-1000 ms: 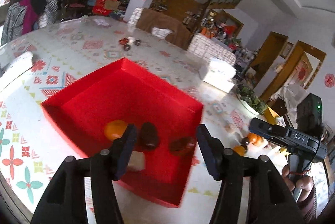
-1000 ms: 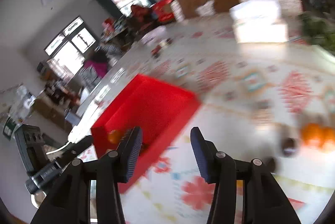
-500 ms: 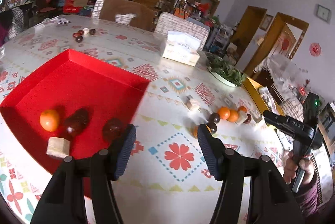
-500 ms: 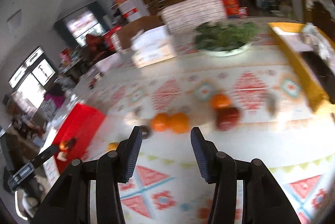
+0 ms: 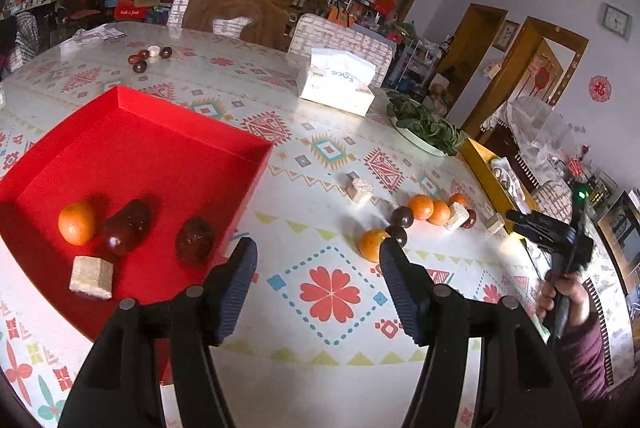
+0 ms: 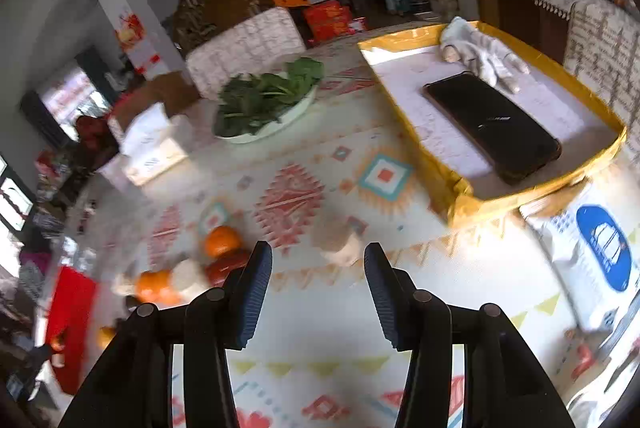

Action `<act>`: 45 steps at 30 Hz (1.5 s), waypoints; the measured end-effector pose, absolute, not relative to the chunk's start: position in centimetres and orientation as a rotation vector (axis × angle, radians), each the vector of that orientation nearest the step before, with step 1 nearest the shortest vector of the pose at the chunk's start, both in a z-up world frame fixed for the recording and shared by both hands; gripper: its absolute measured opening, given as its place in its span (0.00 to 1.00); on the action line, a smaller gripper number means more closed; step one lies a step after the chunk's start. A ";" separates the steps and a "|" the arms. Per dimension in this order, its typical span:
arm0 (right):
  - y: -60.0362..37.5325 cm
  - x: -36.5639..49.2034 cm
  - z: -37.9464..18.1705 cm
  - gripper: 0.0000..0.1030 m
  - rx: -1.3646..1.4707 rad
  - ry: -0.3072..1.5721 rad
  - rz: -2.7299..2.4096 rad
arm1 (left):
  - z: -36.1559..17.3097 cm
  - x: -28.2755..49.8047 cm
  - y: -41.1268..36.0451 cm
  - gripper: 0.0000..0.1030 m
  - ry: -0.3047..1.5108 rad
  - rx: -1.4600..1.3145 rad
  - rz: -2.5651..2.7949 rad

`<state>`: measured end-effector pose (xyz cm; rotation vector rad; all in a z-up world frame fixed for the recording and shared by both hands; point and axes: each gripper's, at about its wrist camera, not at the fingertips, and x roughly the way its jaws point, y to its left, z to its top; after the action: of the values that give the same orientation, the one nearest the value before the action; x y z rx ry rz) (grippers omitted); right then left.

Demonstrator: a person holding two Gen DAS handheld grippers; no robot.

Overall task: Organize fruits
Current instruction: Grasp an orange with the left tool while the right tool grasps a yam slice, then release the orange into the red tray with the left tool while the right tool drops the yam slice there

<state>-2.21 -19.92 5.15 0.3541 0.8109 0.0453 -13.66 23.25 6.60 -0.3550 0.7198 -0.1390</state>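
A red tray (image 5: 132,132) on the patterned table holds an orange (image 5: 76,223), two dark red fruits (image 5: 128,226) and a pale cube (image 5: 91,277). To its right lie several oranges (image 5: 421,207), dark round fruits (image 5: 402,217) and pale cubes (image 5: 359,189). My left gripper (image 5: 318,282) is open and empty, above the table just right of the tray. My right gripper (image 6: 318,294) is open and empty; a blurred pale cube (image 6: 340,248) lies just beyond its fingertips, with an orange (image 6: 222,240) and a dark red fruit (image 6: 226,266) to the left. The right gripper also shows in the left wrist view (image 5: 540,224).
A yellow tray (image 6: 600,108) holding a black phone (image 6: 492,126) and a cloth stands at the right. A white dish of greens (image 6: 264,104), a tissue box (image 5: 340,84) and a few small fruits (image 5: 140,62) stand further back. A white and blue pack (image 6: 596,260) lies at the right edge.
My left gripper has swung right, from over the tray to the table beside it. My right gripper has turned right, from the tray towards the loose fruits and the yellow tray.
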 end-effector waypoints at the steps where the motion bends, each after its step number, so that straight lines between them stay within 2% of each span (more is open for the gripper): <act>1: -19.8 -1.6 4.8 0.51 0.340 0.822 0.032 | 6.5 -13.6 23.1 0.61 0.724 -0.351 -0.146; 7: -18.8 1.2 2.6 0.50 0.272 0.883 -0.005 | 5.9 -12.8 21.5 0.61 0.759 -0.306 -0.169; 10: -18.3 1.3 2.0 0.33 0.244 0.883 -0.019 | 5.3 -12.0 20.3 0.61 0.785 -0.268 -0.193; 26: -17.8 0.2 2.2 0.31 0.254 0.826 0.080 | 1.4 -4.9 14.2 0.61 0.889 -0.084 -0.307; 27: -17.7 0.2 2.3 0.31 0.254 0.825 0.084 | 1.2 -4.7 14.0 0.59 0.895 -0.088 -0.316; 28: -17.7 0.2 2.3 0.31 0.253 0.824 0.086 | 1.1 -4.6 13.8 0.46 0.898 -0.090 -0.325; 30: -17.6 0.2 2.2 0.31 0.252 0.825 0.090 | 1.1 -4.5 13.6 0.31 0.895 -0.088 -0.325; 40: -17.9 -0.1 2.3 0.31 0.299 0.810 0.122 | 4.0 -7.7 18.3 0.31 0.782 -0.286 -0.277; 45: -16.4 -1.1 4.9 0.31 0.290 0.747 0.161 | 7.1 -9.7 23.3 0.31 0.730 -0.316 -0.197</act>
<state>-1.10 -16.36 4.89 0.2903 0.7465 0.1607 -9.73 23.30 7.15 -0.3164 0.7302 -0.1968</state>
